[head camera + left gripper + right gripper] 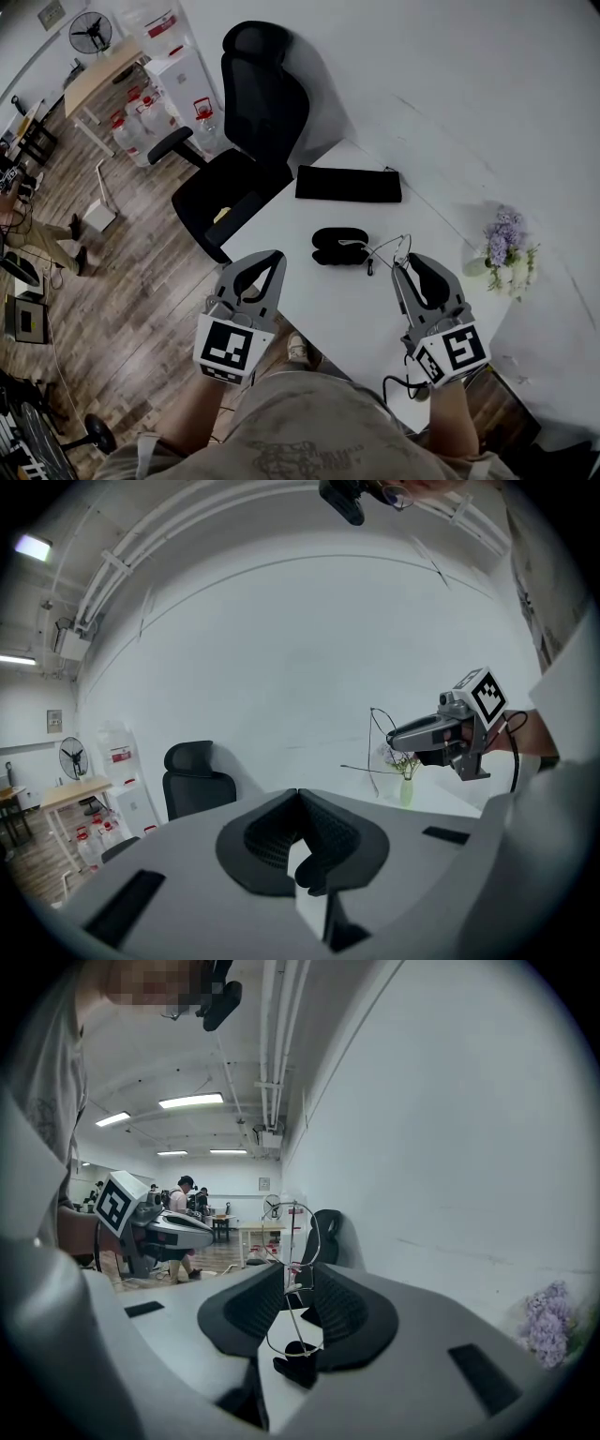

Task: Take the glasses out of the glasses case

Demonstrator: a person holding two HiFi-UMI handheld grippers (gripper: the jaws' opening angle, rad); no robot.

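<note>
The white surface point(309, 281) has a left edge that runs beside a black chair point(253, 112), and a wall stands along its far and right sides. A black glasses case point(339, 246) lies open near the middle of the surface, well away from every edge. The right tongs point(403, 264) are just right of the case and a bit nearer. They are pinching the glasses point(401, 242), which are thin wire ones. In the right gripper view the wire frame point(293, 1279) stands up between the two dark pads, with one round rim above them and one below. The glasses are out of the case. I cannot tell if one thin arm of them touches it. The left tongs point(274, 255) are over the near left corner of the surface, close to its edge. They are pressed together at the tips with nothing in them, as the left gripper view shows point(298, 792). There is bare white surface between the two tongs and in front of the case, so there is open room there. A flat black pouch point(349, 184) lies at the far side, close to the wall. A small vase of purple flowers point(506, 248) stands at the right, also close to the wall. Past the left edge there is brown wood floor point(131, 281), far below.
</note>
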